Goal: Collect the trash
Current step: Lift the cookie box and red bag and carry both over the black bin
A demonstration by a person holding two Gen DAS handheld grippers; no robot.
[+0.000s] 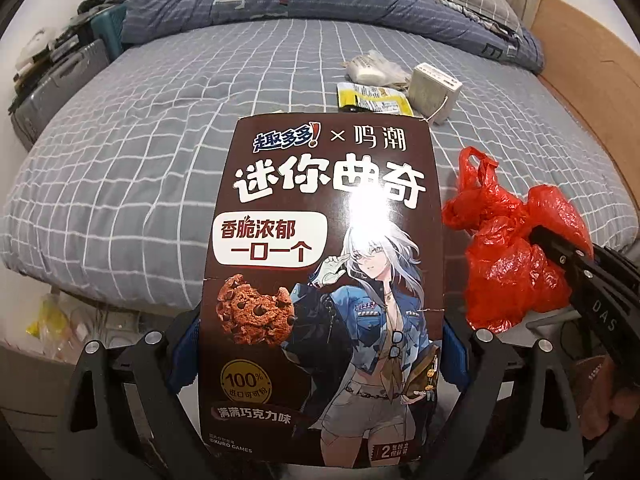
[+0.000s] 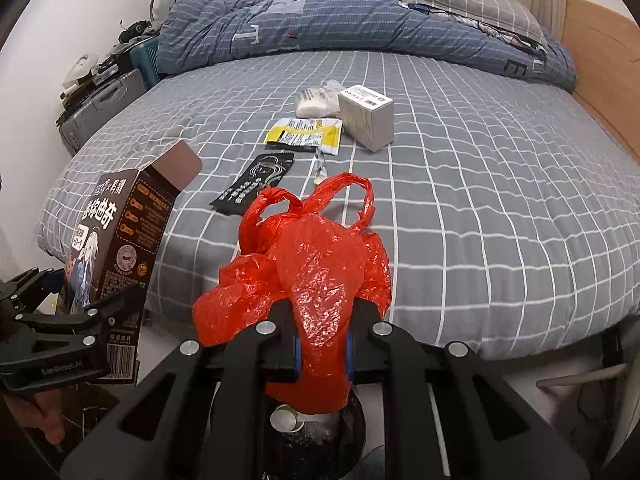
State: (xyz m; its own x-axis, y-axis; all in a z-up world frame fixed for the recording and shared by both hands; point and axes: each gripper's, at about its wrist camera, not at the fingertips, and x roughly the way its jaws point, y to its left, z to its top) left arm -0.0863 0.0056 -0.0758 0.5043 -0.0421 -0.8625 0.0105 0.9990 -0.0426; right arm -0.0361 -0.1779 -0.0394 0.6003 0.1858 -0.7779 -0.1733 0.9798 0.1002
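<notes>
Left gripper (image 1: 320,344) clamps a brown cookie box (image 1: 320,280) across its width, blue pads pressed to both side walls, box upright with its printed front toward the left wrist camera. Top flap of the box stands open in the right wrist view, so it reads as an empty carton, held off the near edge of the bed (image 2: 480,220) and not resting on it. Right gripper (image 2: 322,354) is closed on a bunched neck of a red plastic bag (image 2: 312,264), the bag's two handles flopping toward the far side; the bag sits just right of the box, near it but apart. Likely reason for the pairing: bag serves as the trash sack, box is the item to go in. Bag mouth looks crumpled shut, so it probably needs opening first. Still lying on the bed, farther off: a black wrapper (image 2: 256,184), a yellow-and-white wrapper (image 2: 306,134), a small grey carton (image 2: 366,120), and a clear packet of white stuff (image 2: 320,100) at the far end of the row. A dark bin opening below the right gripper is partly visible; contents unclear.
</notes>
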